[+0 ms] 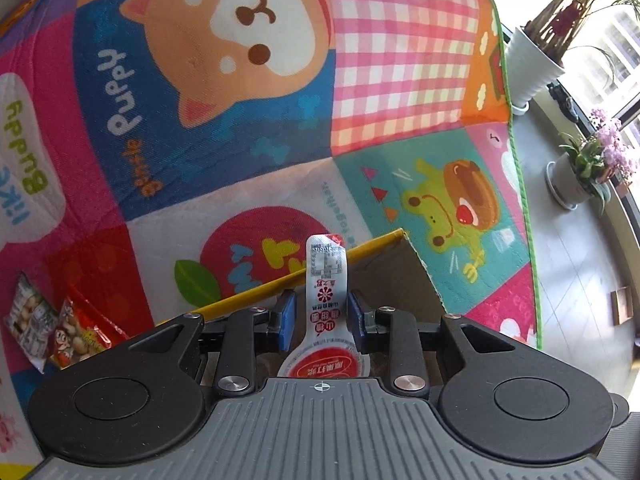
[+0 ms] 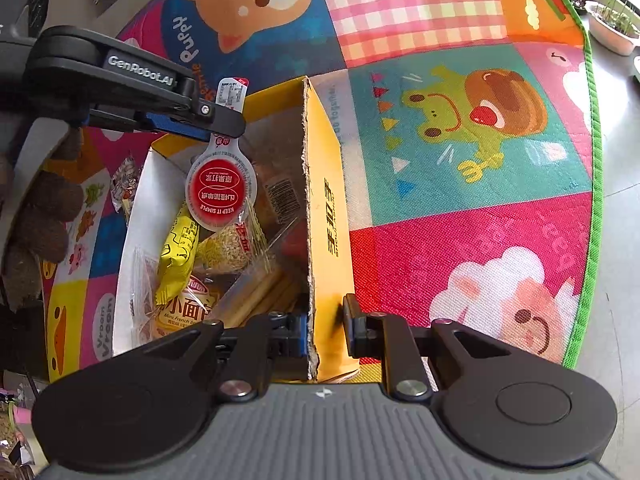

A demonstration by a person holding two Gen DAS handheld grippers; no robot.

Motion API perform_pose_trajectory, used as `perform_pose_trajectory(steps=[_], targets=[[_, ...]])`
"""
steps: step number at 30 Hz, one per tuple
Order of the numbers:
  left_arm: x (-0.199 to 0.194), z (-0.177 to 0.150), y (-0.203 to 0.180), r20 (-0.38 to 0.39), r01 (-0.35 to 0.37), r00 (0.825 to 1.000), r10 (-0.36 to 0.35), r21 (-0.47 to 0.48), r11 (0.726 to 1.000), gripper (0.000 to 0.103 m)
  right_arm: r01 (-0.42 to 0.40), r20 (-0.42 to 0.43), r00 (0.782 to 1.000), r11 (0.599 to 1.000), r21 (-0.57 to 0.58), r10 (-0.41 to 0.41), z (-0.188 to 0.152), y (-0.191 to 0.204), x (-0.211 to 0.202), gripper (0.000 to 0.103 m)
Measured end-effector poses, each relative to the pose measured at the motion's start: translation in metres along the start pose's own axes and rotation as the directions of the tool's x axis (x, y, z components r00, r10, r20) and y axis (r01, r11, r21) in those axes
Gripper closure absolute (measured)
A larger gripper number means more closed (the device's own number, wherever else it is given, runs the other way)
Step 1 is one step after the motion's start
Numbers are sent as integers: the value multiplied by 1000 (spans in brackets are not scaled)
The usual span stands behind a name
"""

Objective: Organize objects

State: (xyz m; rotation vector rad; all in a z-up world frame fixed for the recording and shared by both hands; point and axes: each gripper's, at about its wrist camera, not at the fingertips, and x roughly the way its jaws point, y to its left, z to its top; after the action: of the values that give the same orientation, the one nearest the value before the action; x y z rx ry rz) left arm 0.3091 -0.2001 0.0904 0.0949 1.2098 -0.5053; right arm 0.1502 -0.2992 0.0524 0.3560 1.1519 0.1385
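Observation:
My left gripper (image 1: 322, 312) is shut on a white and red spoon-shaped snack packet (image 1: 325, 280) and holds it by the narrow stem over a yellow cardboard box (image 1: 420, 280). In the right wrist view the left gripper (image 2: 208, 120) hangs the packet (image 2: 221, 190) above the open box, which holds several snack packs (image 2: 180, 248). My right gripper (image 2: 326, 330) is shut on the box's upright yellow flap (image 2: 324, 216), one finger on each side.
The box sits on a colourful cartoon play mat (image 1: 260, 128). Two loose snack packets (image 1: 52, 320) lie on the mat at the left. Potted plants (image 1: 532, 68) stand on the grey floor beyond the mat's green edge at the right.

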Motion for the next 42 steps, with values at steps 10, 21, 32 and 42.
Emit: perform_pose_trajectory(steps=[10, 21, 32, 42], targets=[[-29, -18, 10, 47, 75, 996, -74, -14, 997, 81, -2, -1, 1000, 1000, -9, 2, -2, 0, -1, 85], [-75, -42, 35, -19, 336, 936, -351, -246, 909, 81, 7, -6, 1000, 1000, -24, -7, -1, 0, 2, 85], [-91, -43, 78, 167, 217, 972, -163, -390, 895, 81, 30, -10, 1000, 999, -43, -30, -1, 3, 6, 85], [-72, -76, 220, 13, -49, 996, 90, -761, 647, 80, 34, -17, 999, 999, -31, -35, 0, 4, 2, 85]])
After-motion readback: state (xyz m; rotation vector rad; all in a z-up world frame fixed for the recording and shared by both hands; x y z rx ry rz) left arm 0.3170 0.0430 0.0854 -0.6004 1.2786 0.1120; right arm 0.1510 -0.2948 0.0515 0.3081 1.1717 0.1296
